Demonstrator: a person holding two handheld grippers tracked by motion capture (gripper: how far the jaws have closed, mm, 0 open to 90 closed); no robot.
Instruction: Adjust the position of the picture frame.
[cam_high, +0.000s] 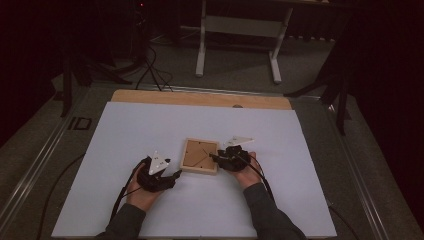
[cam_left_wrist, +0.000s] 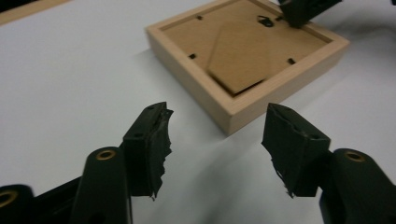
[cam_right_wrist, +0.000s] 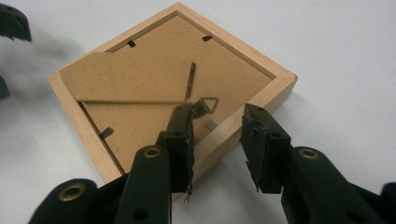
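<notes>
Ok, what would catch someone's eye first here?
A wooden picture frame lying face down mid-table on the white sheet, its brown backing and stand showing. The right tongs straddle its near edge, one jaw over the backing, one outside. The left tongs hover open just short of its corner.

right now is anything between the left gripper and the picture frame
Nothing visible. In the left gripper view only bare white table lies between the open left gripper and the near corner of the wooden frame.
</notes>
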